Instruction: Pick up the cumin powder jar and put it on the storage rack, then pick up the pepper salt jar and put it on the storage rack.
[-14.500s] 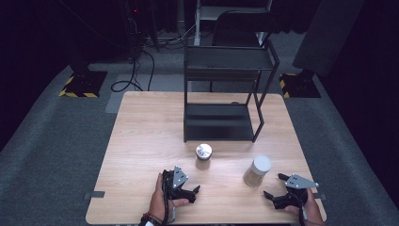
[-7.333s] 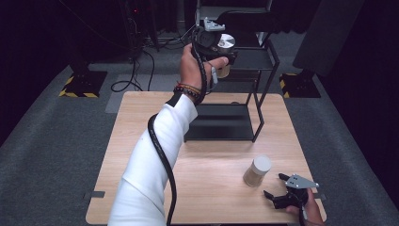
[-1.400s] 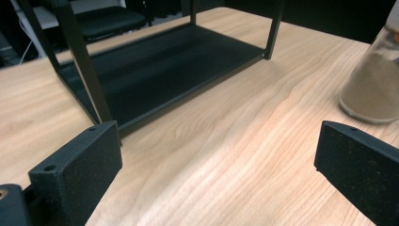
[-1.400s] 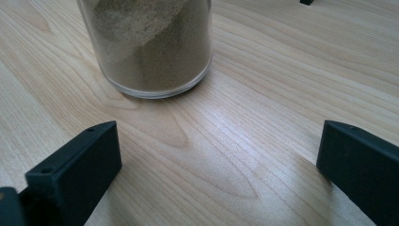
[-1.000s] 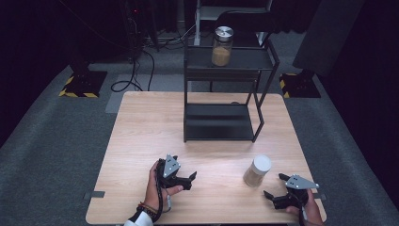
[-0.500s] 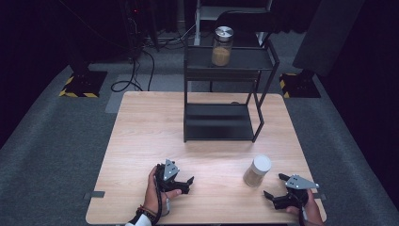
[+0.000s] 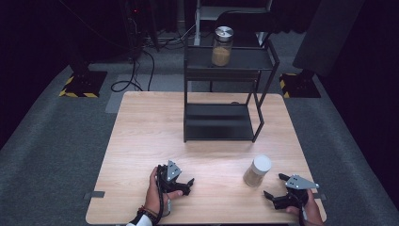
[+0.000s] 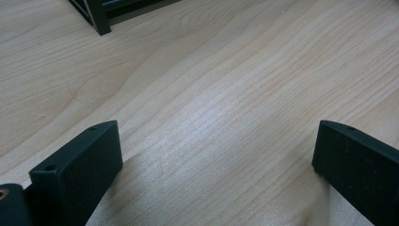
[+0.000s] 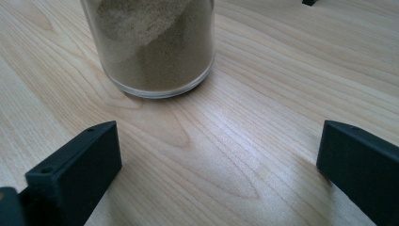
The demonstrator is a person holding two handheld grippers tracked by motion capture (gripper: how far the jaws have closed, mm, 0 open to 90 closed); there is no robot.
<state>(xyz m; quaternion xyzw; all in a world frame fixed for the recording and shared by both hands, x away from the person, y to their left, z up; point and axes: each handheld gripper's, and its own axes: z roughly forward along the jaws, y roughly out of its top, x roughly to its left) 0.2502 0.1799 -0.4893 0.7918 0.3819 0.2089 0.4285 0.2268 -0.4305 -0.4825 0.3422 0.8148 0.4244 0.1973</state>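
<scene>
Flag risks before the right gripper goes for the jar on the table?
1. The right gripper is open, but the table jar stands ahead of its jaws and off to one side, not between them; closing from here could clip it and tip it.
2. That jar is glass-walled and part full of powder; a knock may roll it toward the table edge.
3. The shelf jar already takes part of the rack's top shelf; a second jar could bump it.

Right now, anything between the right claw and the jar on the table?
Nothing visible. The right claw is open with the jar just ahead and only bare table between them. The high view agrees: jar and right claw stand apart with an unobstructed gap.
</scene>
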